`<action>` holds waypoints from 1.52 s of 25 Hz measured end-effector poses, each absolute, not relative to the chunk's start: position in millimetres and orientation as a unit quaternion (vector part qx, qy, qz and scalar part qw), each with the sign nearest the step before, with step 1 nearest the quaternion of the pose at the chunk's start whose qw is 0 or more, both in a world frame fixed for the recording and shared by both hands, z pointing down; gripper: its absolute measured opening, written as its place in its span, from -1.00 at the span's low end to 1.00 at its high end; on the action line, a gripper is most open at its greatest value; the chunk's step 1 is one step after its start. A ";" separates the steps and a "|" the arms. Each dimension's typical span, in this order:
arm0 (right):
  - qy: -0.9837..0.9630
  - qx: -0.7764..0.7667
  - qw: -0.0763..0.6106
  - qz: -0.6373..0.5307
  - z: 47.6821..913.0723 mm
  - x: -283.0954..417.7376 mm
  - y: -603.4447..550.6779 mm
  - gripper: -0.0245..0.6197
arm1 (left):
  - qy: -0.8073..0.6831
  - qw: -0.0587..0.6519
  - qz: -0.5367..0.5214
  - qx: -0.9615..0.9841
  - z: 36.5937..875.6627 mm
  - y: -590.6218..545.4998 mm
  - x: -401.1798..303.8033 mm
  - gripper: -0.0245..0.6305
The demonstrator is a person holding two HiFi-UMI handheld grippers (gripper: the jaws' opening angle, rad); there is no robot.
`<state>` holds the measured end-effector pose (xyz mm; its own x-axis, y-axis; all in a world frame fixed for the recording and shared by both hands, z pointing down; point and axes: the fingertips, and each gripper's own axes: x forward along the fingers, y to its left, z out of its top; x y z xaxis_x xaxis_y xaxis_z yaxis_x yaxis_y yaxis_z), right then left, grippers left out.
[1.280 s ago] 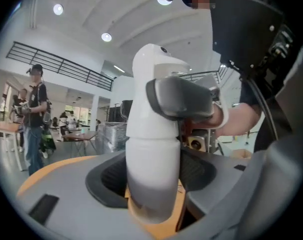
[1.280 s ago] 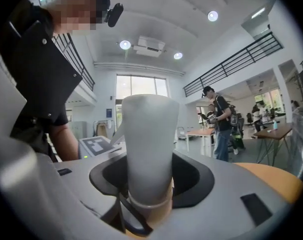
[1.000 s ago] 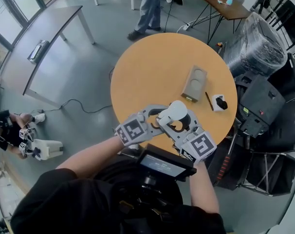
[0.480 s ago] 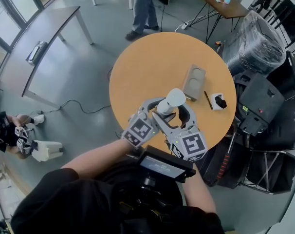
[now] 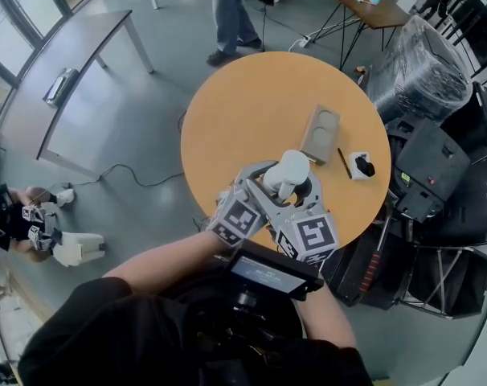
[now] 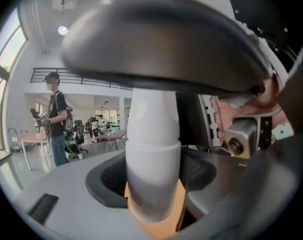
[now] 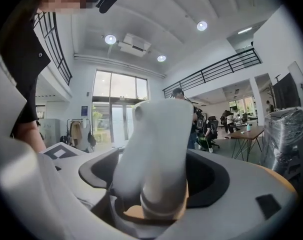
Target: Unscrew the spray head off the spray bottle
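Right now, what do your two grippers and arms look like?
Both the left gripper and the right gripper are pale grey plastic with curved jaws and dark pads. Each carries a cube with black-and-white square markers. The sleeves are black and short. The right gripper's jaws have just been opening, with the white spray head between them.
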<state>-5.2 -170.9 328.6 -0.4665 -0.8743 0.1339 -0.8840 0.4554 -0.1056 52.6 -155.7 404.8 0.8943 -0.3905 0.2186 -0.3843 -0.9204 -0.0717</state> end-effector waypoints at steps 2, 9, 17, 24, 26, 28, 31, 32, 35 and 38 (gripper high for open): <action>-0.859 0.505 0.034 0.075 327.4 -7.7 -170.3 0.32 | 0.191 0.021 -0.117 -0.974 404.5 -149.1 53.9 0.01; -0.868 0.492 0.034 0.065 327.5 -7.1 -167.8 -0.13 | 0.157 0.010 -0.099 -0.983 408.6 -139.8 50.0 0.01; -0.938 0.344 0.034 0.034 322.2 -28.7 -138.3 -0.25 | 0.006 -0.001 -0.068 -0.998 404.0 -105.7 40.5 0.01; -0.938 0.341 0.031 0.042 322.7 -26.5 -136.0 -0.04 | -0.020 -0.025 -0.056 -0.998 400.6 -101.1 31.8 0.01; -0.931 0.363 0.026 0.041 320.5 -18.5 -140.7 0.09 | 0.002 -0.032 -0.060 -0.998 402.7 -108.7 33.5 0.01; -0.920 0.390 0.022 0.041 318.6 -8.0 -145.3 0.13 | 0.031 -0.039 -0.063 -0.997 405.1 -119.1 33.9 0.01; -0.900 0.433 0.026 0.047 318.8 5.8 -149.5 0.13 | 0.090 -0.052 -0.068 -0.992 406.5 -139.4 31.0 0.01; -0.894 0.445 0.031 0.049 319.6 8.6 -149.5 0.13 | 0.111 -0.057 -0.072 -0.990 407.6 -146.4 30.2 0.01; -0.879 0.472 0.042 0.055 325.5 12.3 -150.0 0.13 | 0.165 -0.061 -0.090 -0.980 412.8 -163.0 29.1 0.01; -0.866 0.494 0.043 0.062 331.1 15.4 -155.4 0.13 | 0.188 -0.059 -0.099 -0.975 416.6 -166.8 31.9 0.01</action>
